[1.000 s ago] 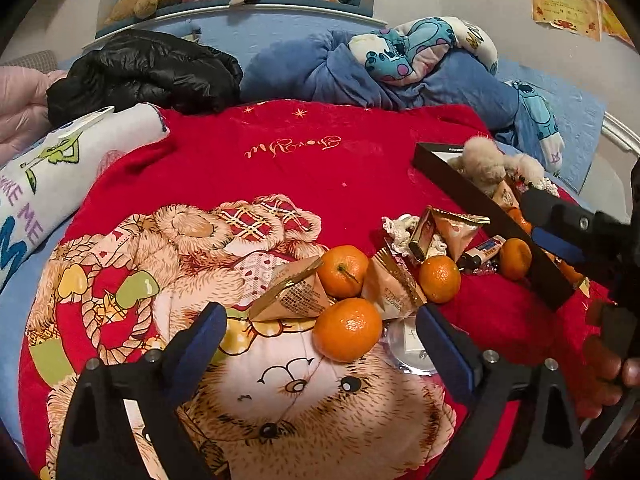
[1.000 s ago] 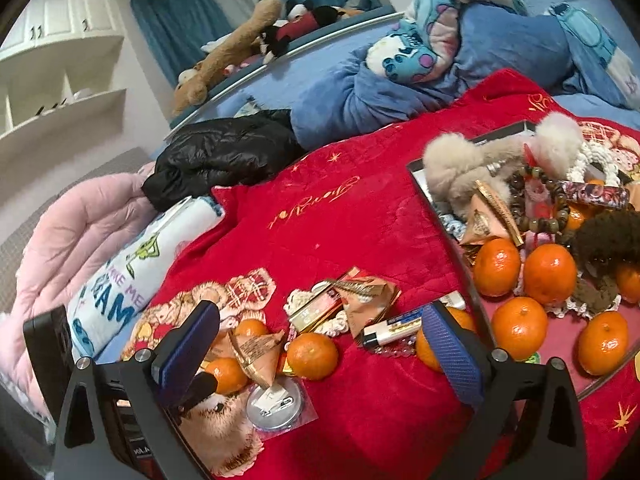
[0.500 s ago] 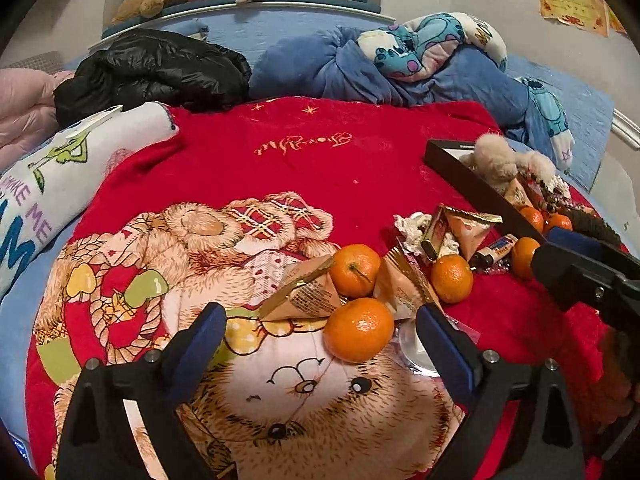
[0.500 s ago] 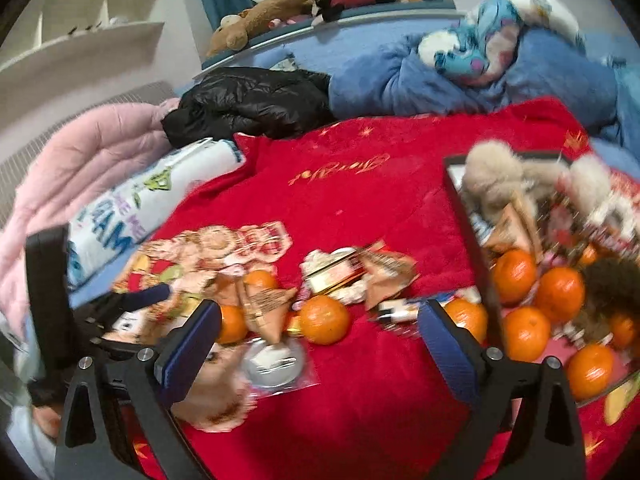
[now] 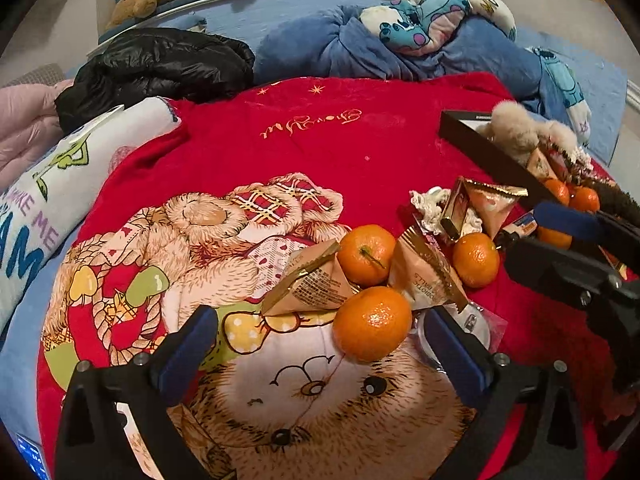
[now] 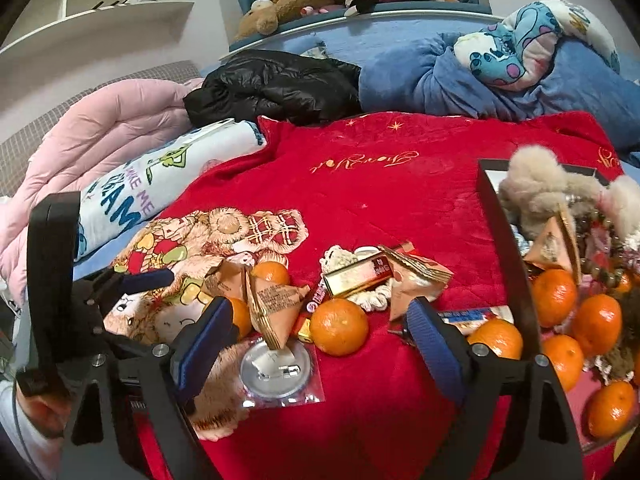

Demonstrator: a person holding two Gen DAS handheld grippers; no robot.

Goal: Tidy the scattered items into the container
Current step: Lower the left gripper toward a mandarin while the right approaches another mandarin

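The left gripper (image 5: 320, 344) hangs low over the red teddy-bear blanket (image 5: 312, 148) with its blue-padded jaws spread wide and nothing held between them. Just ahead of it, nearer the right-hand finger, lies a mandarin (image 5: 372, 323), touching a tan triangular snack packet (image 5: 310, 286). A second mandarin (image 5: 367, 254) sits right behind these, and a third (image 5: 476, 259) lies further right beside another tan packet (image 5: 426, 276).

The right gripper (image 6: 320, 344) is likewise fully open and empty, poised above the same heap from the other side. In its view a mandarin (image 6: 339, 332) rests between the two fingers' lines, near a round silver badge in a clear sleeve (image 6: 276, 372) and a gold-wrapped bar (image 6: 358, 275) lying on a white crocheted piece (image 6: 340, 258).

The container, a black-rimmed tray (image 6: 502, 224), sits at the right edge of the blanket, already holding several mandarins (image 6: 554, 298), a fluffy beige toy (image 6: 536, 188) and what seems to be a string of beads, though that corner is too cluttered to be sure. One mandarin (image 6: 496, 338) lies just outside the tray wall, next to a small tube (image 6: 464, 315).
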